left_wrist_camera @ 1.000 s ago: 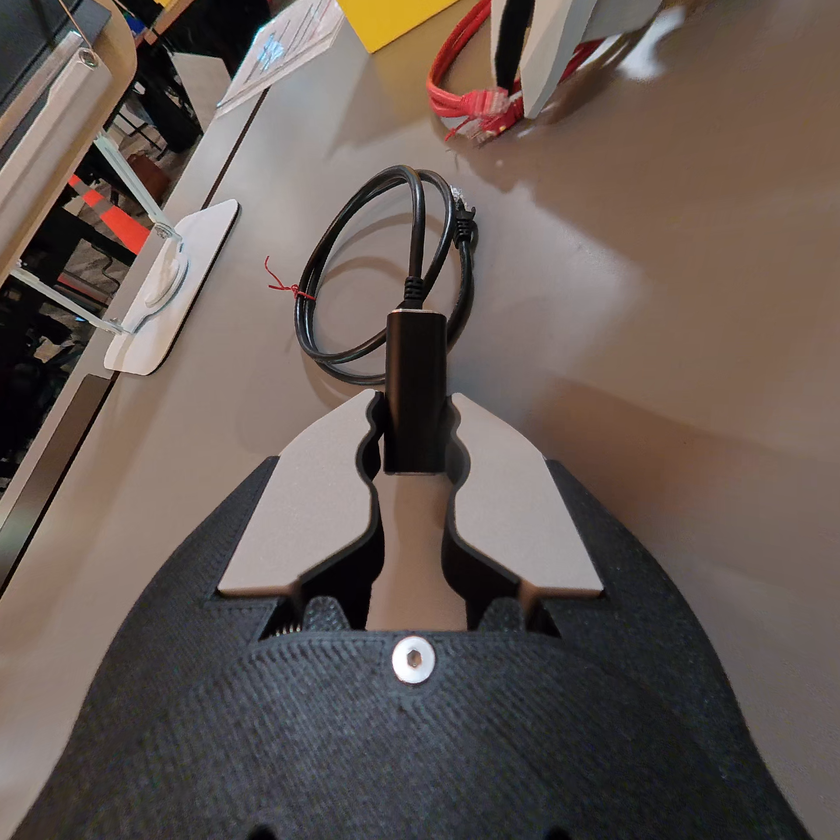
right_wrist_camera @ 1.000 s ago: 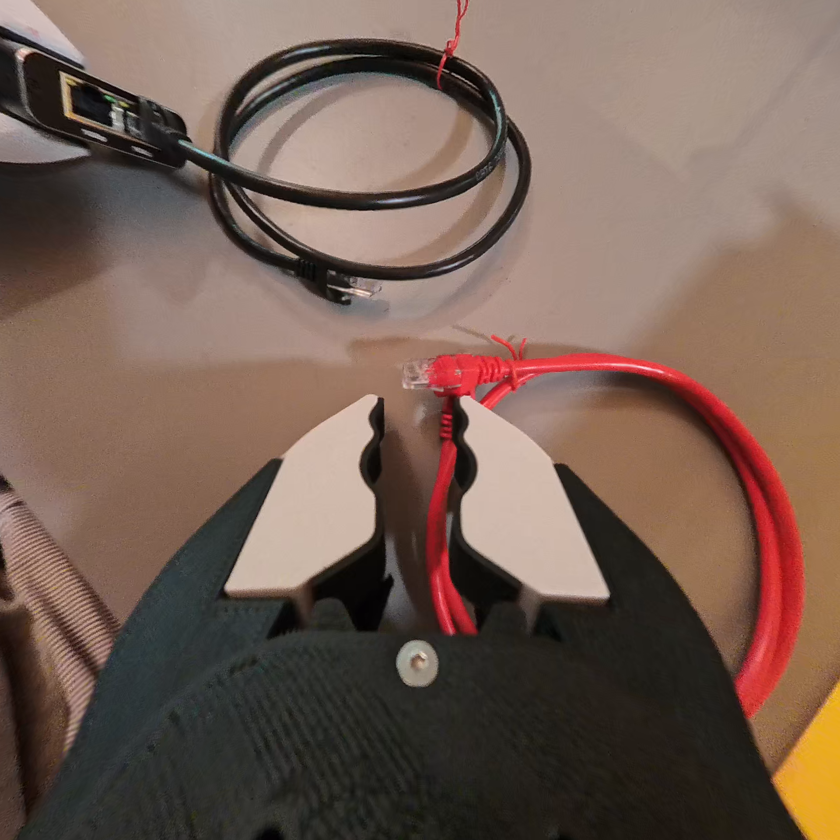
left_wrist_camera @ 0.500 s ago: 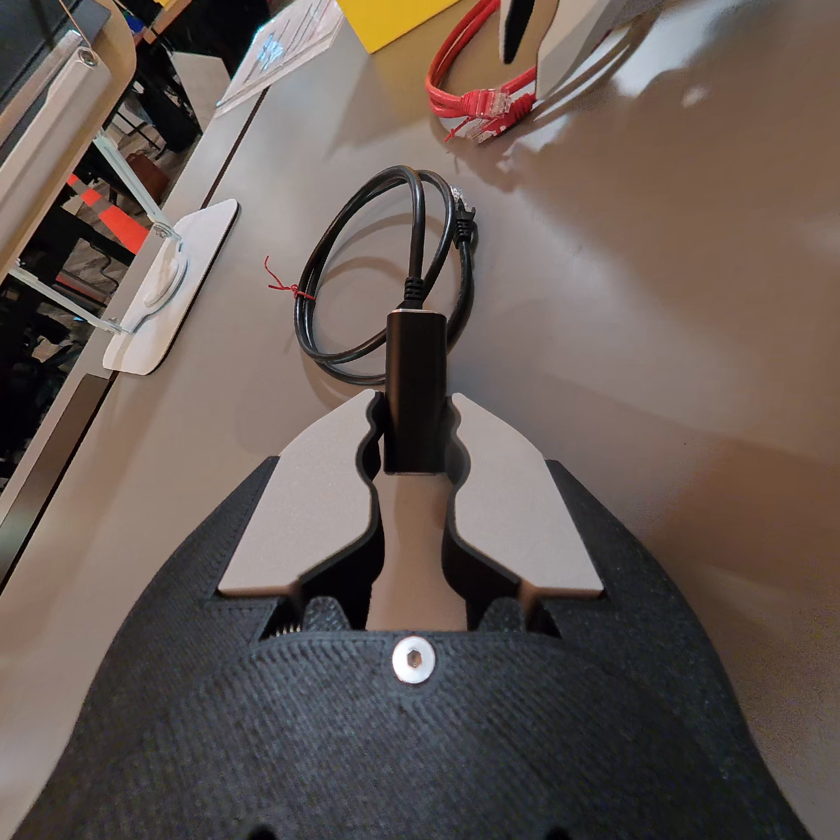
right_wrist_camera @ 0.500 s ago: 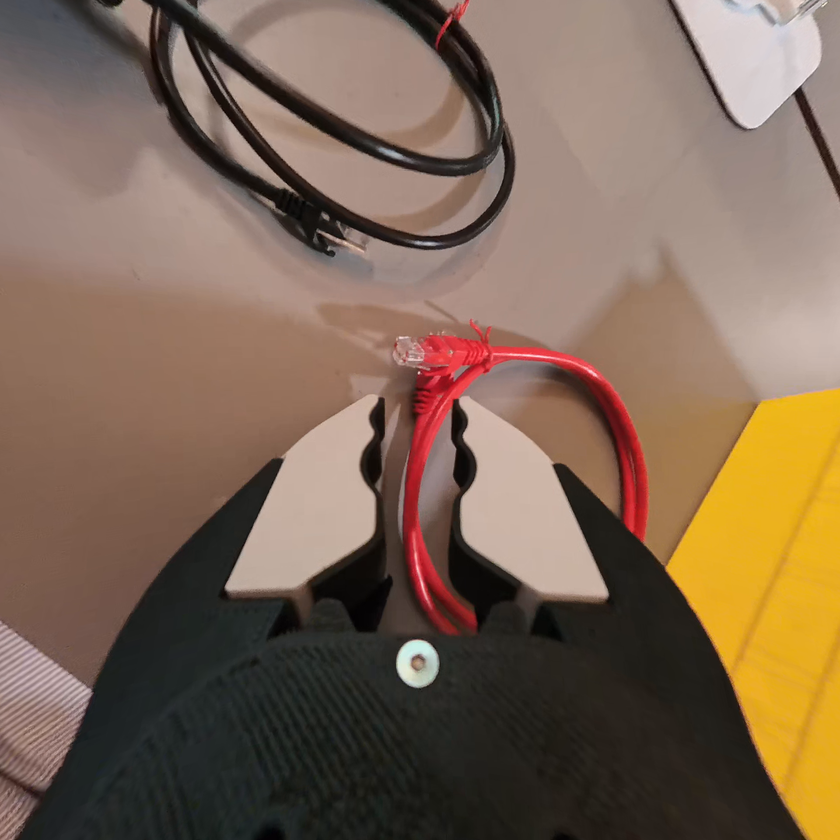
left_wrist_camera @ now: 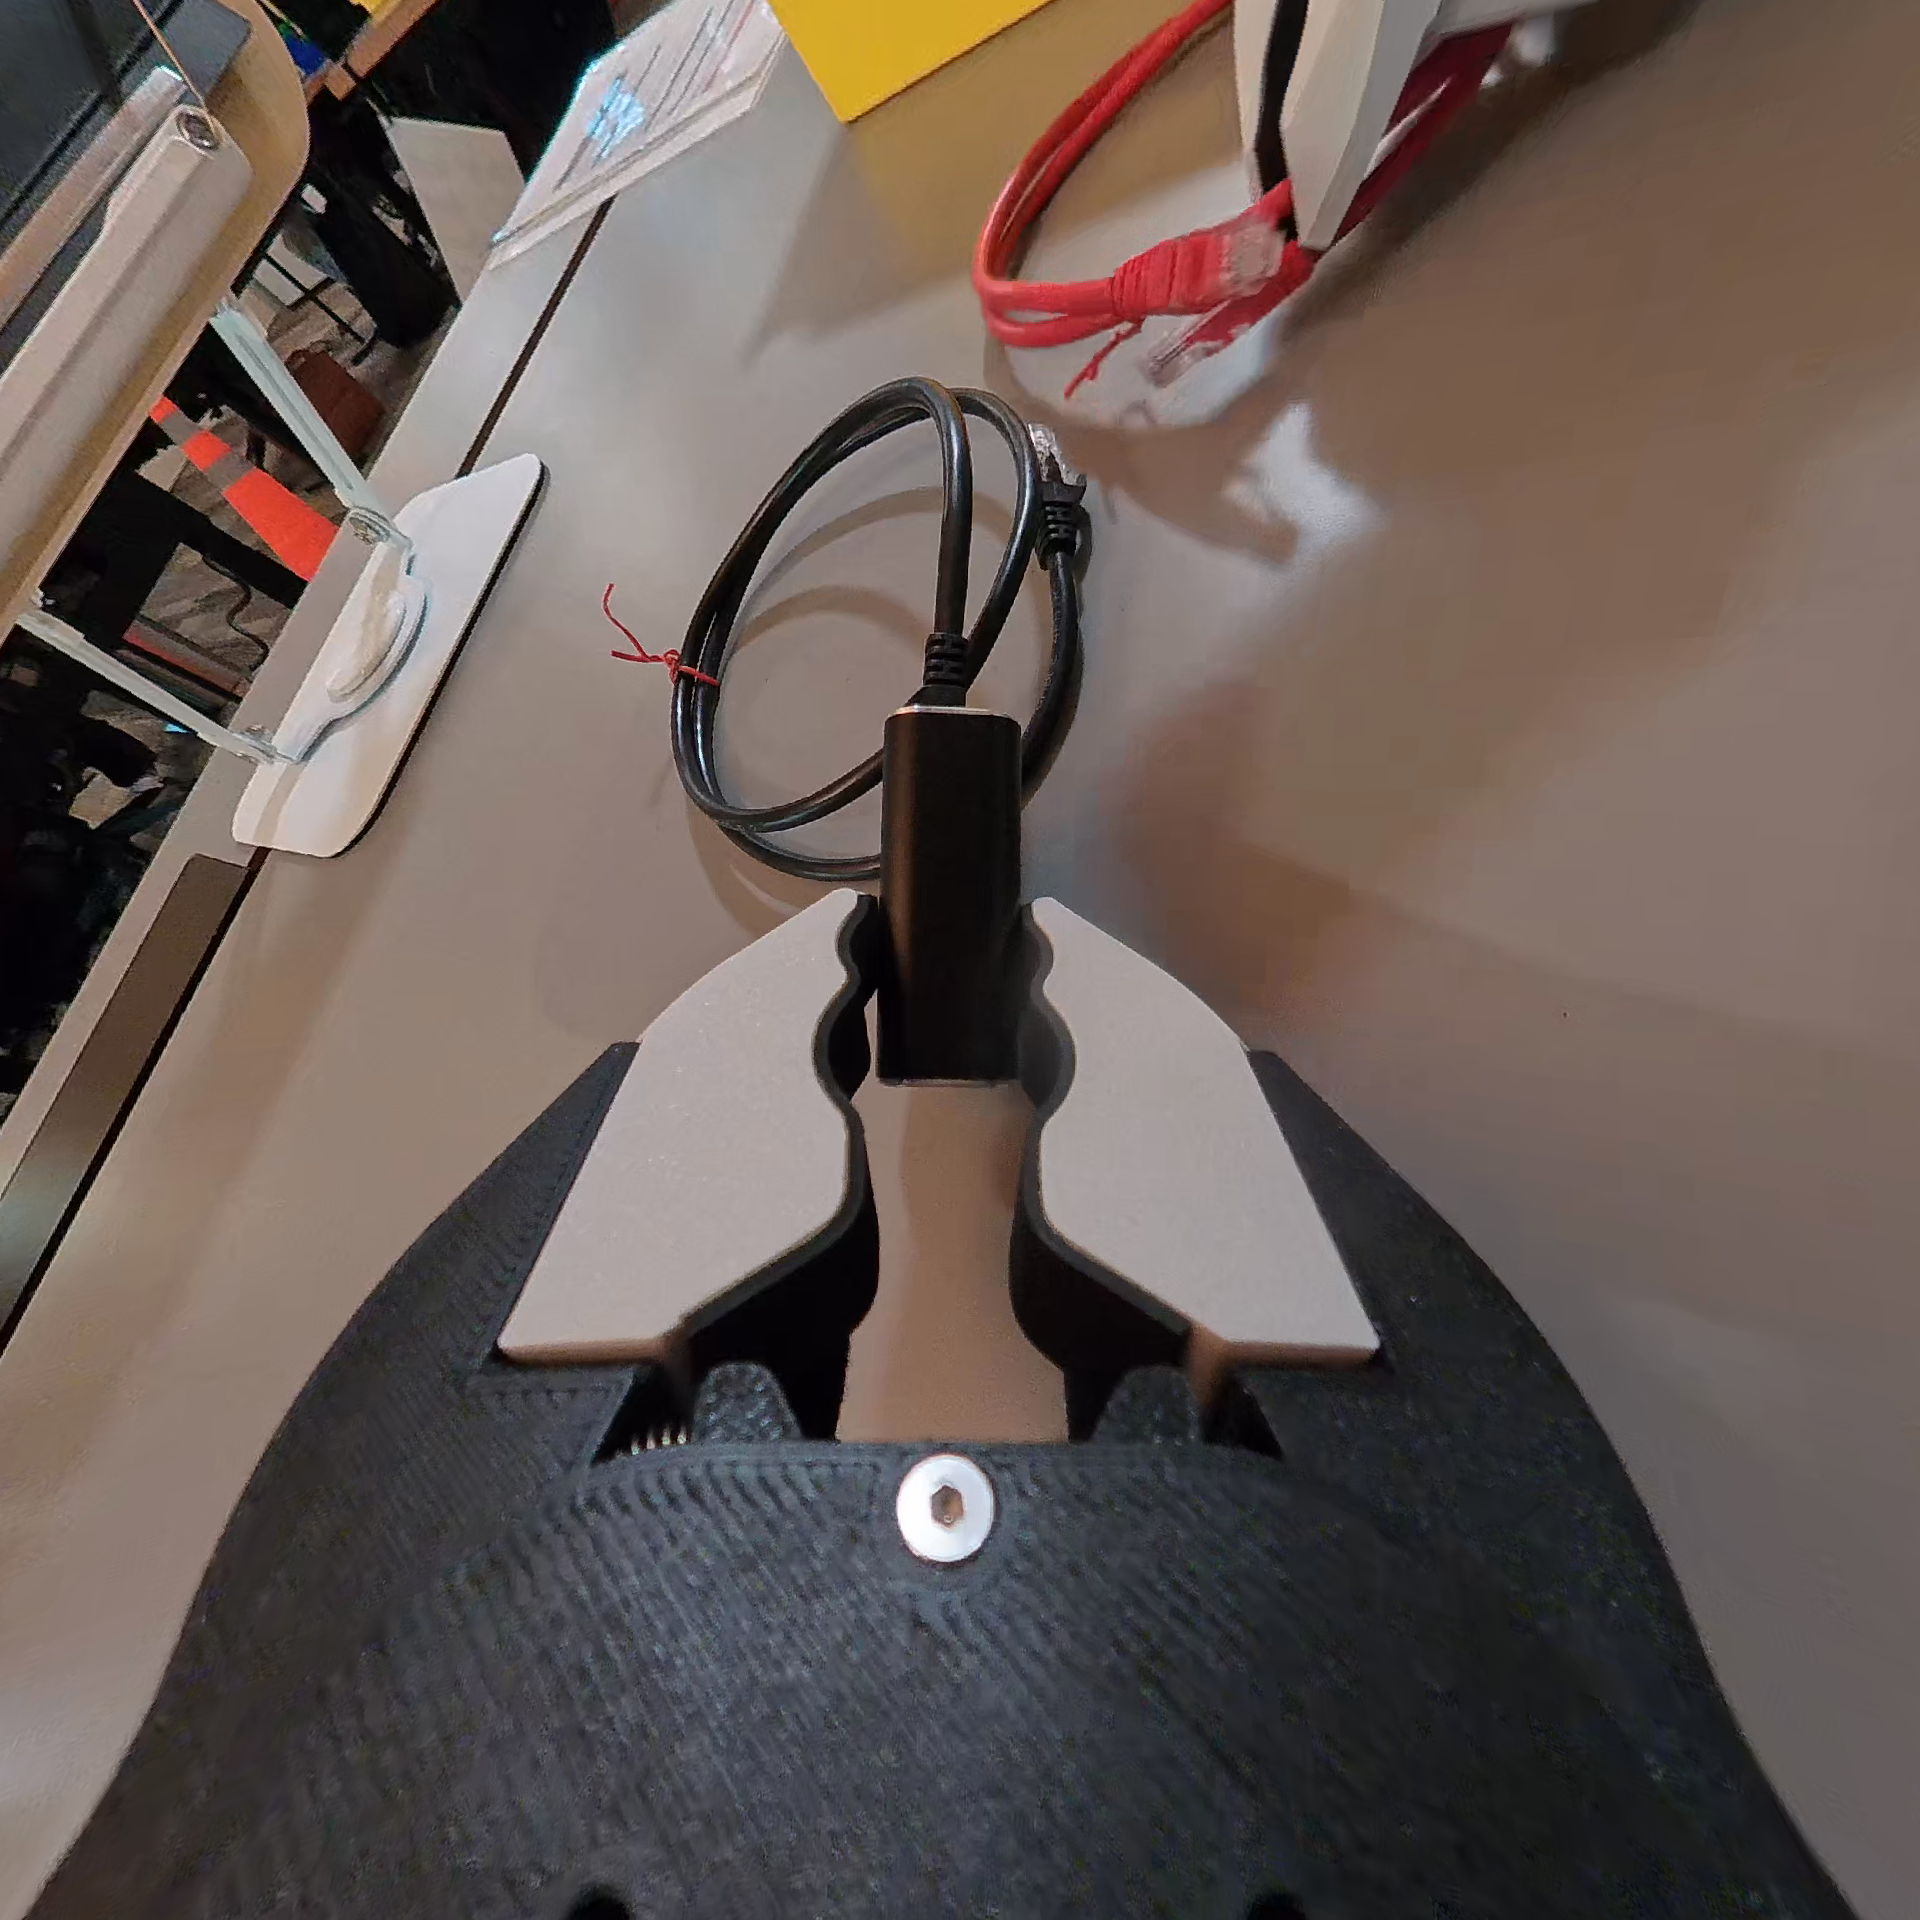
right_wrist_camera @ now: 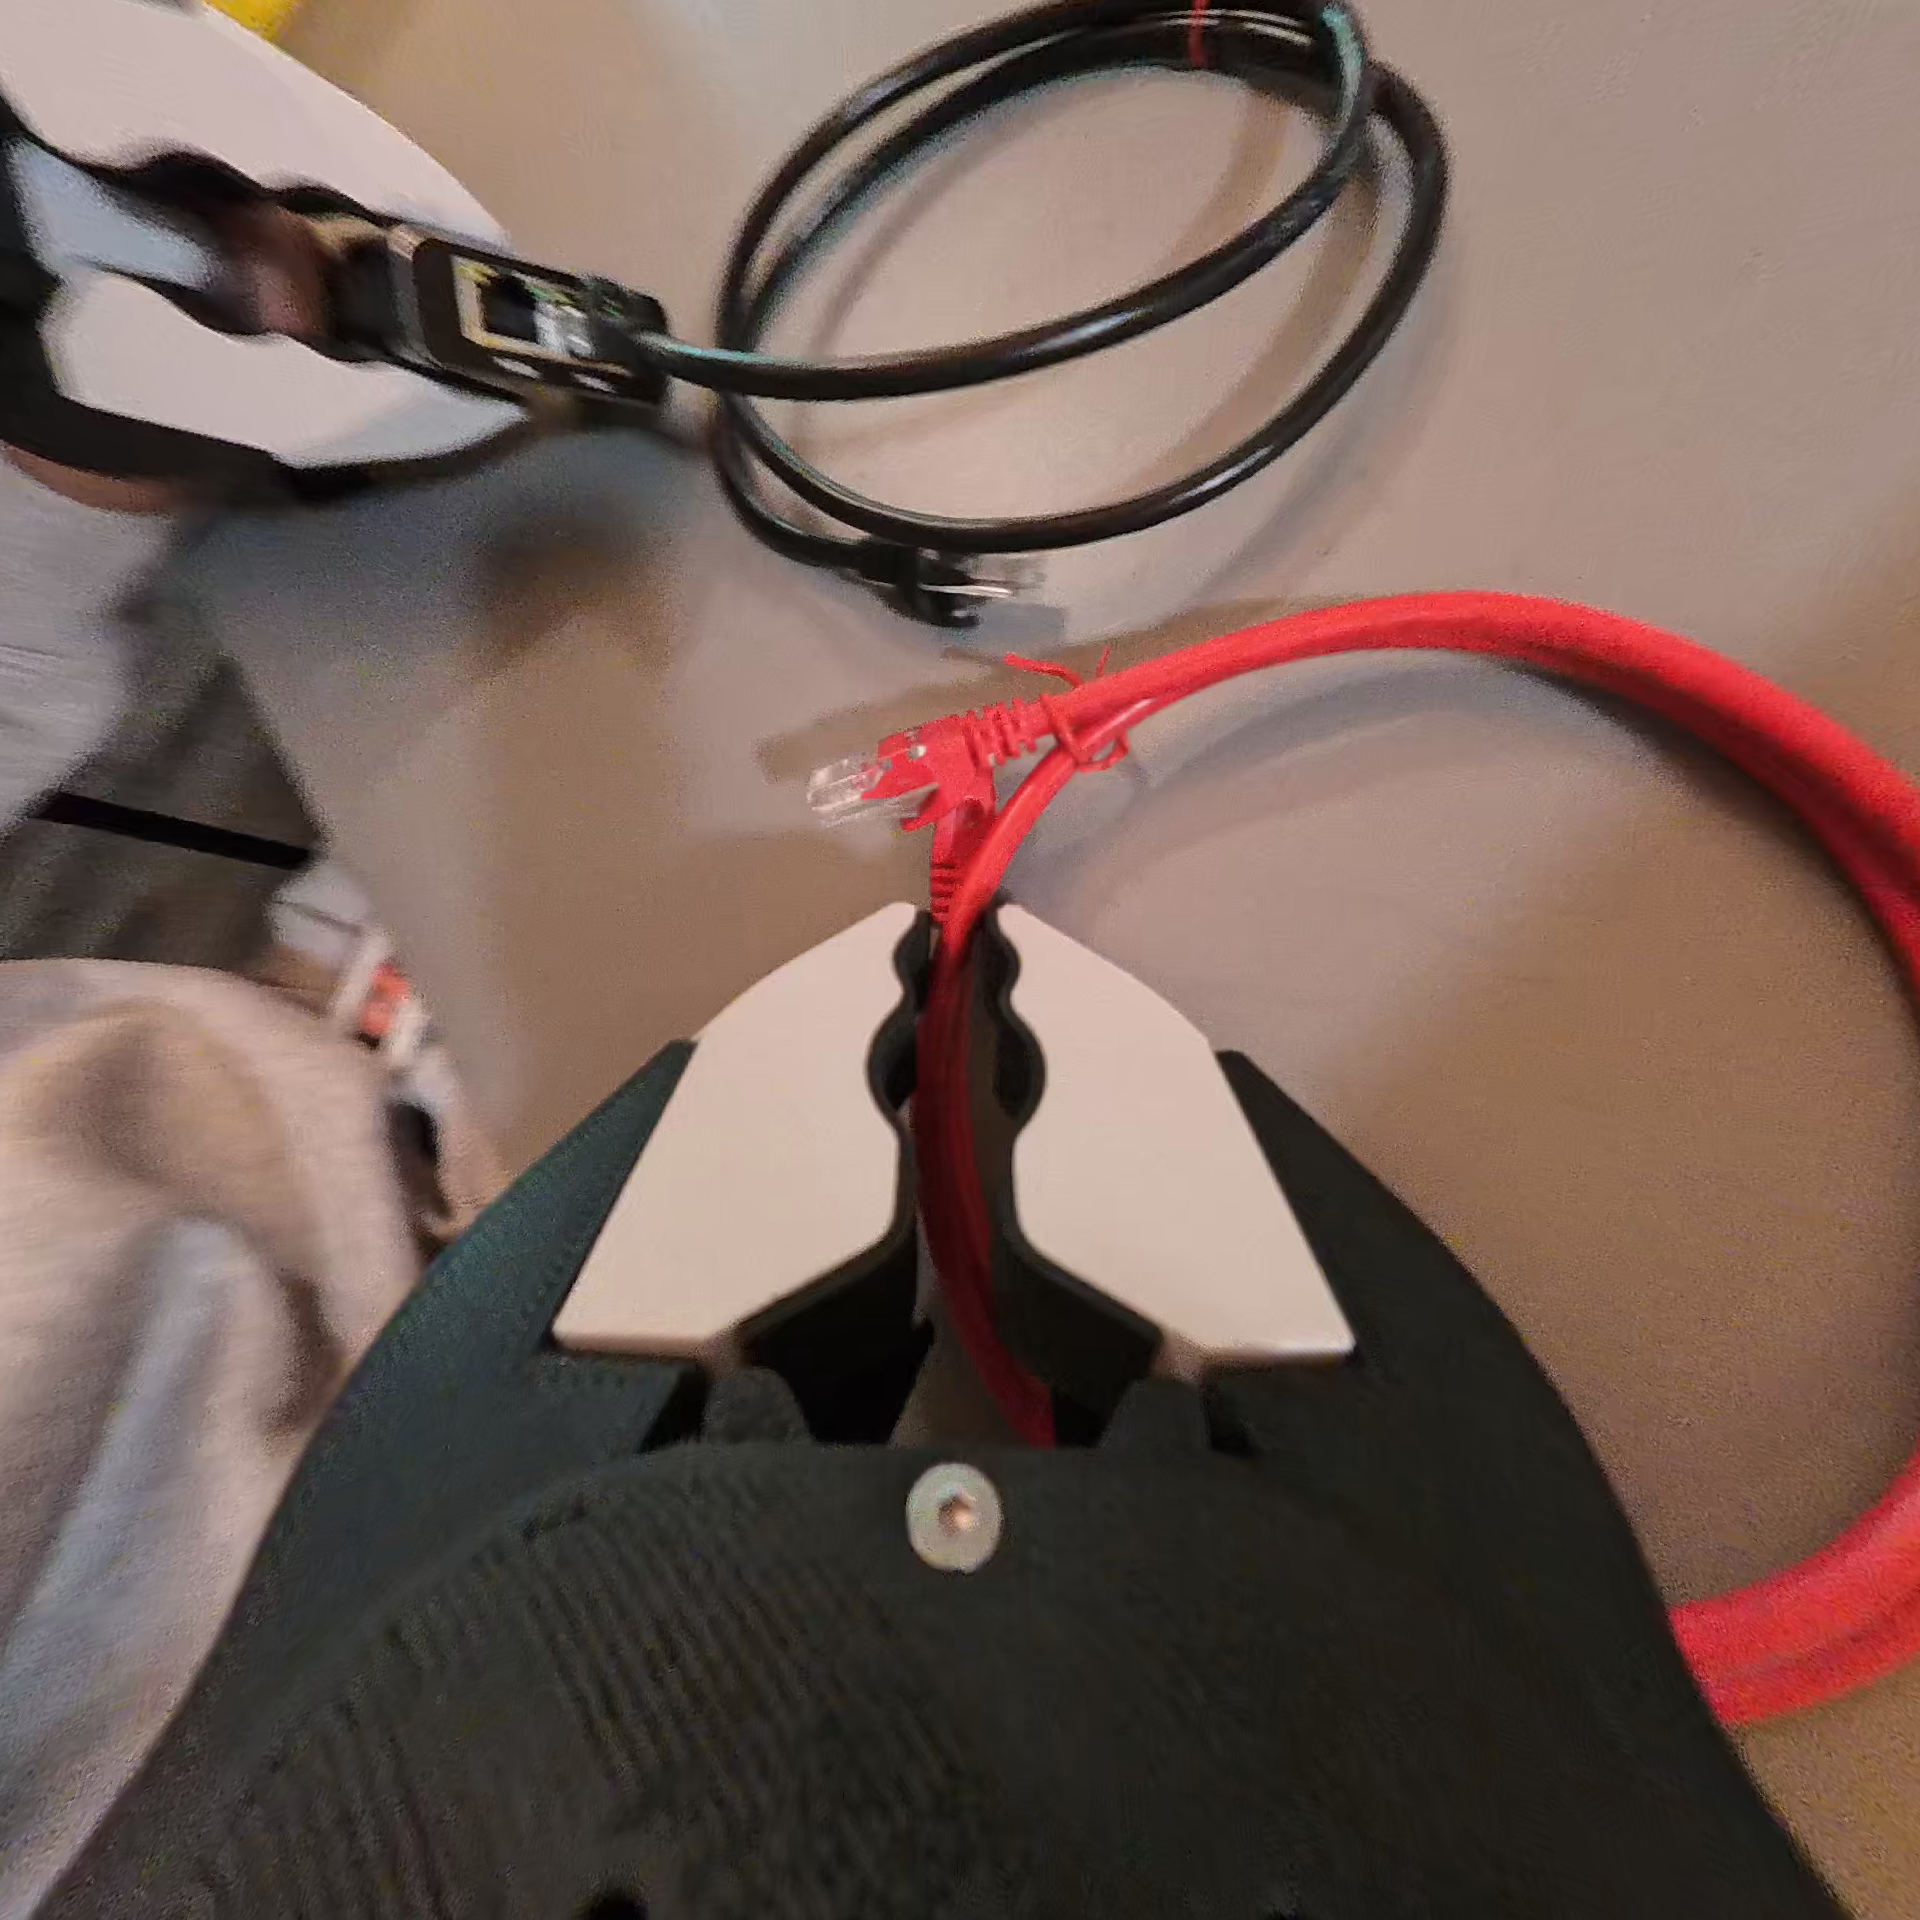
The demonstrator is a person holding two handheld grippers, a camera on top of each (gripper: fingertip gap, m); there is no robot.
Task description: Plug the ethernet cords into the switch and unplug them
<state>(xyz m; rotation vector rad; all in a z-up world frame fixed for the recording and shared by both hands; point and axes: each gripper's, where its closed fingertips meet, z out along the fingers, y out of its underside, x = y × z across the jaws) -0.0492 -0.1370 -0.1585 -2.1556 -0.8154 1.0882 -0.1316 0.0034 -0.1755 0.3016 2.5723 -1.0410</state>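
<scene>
With my left claw (left_wrist_camera: 948, 940) clamped on the black switch (left_wrist_camera: 948, 894) and my right claw (right_wrist_camera: 956, 920) pinching the red cord (right_wrist_camera: 1558, 644) just beside it, its plug (right_wrist_camera: 904, 769) is not yet inserted.

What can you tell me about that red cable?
The red cable is a glossy, plastic-jacketed ethernet cord coiled into a loop and bound with a thin red tie. Its clear plug sticks out sideways, unplugged. The right gripper is shut on its strands just behind the plug, holding it over the brown table.
</scene>
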